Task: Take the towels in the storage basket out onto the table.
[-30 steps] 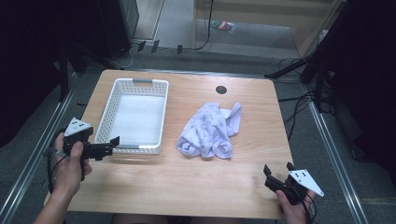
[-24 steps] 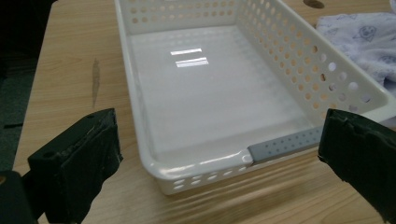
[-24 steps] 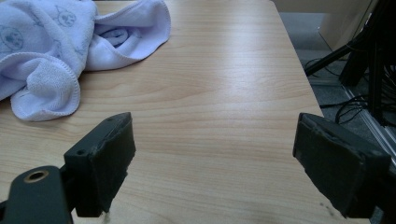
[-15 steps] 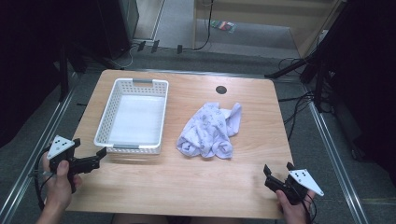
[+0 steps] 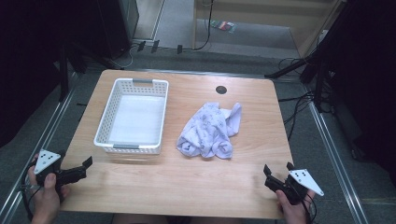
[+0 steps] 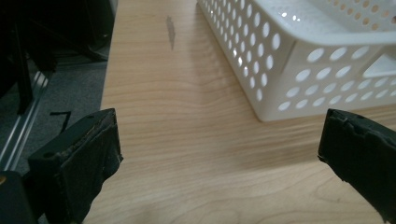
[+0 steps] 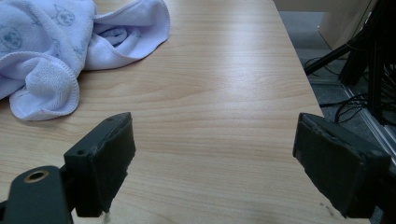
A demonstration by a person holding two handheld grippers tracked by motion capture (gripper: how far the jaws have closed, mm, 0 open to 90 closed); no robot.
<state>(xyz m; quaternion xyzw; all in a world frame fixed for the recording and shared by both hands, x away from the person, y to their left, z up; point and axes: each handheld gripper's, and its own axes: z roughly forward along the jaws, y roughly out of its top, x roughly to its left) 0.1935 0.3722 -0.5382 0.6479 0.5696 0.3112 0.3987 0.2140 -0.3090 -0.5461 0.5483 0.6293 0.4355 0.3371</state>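
Lying crumpled, towel [image 5: 208,131], long axis toward basket-far corner

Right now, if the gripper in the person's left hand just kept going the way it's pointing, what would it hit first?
Probably the near corner of the white basket. The left gripper, jaws open, aims across bare table toward it, though it might slip just past the front wall.

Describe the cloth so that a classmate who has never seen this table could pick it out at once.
Start at the wooden table. A white basket with holed walls stands on its left half; the cloth lies bunched to the right of that, near the table's middle and apart from the basket. It is the one soft thing there: pale lilac towelling with small printed figures, crumpled in a heap.
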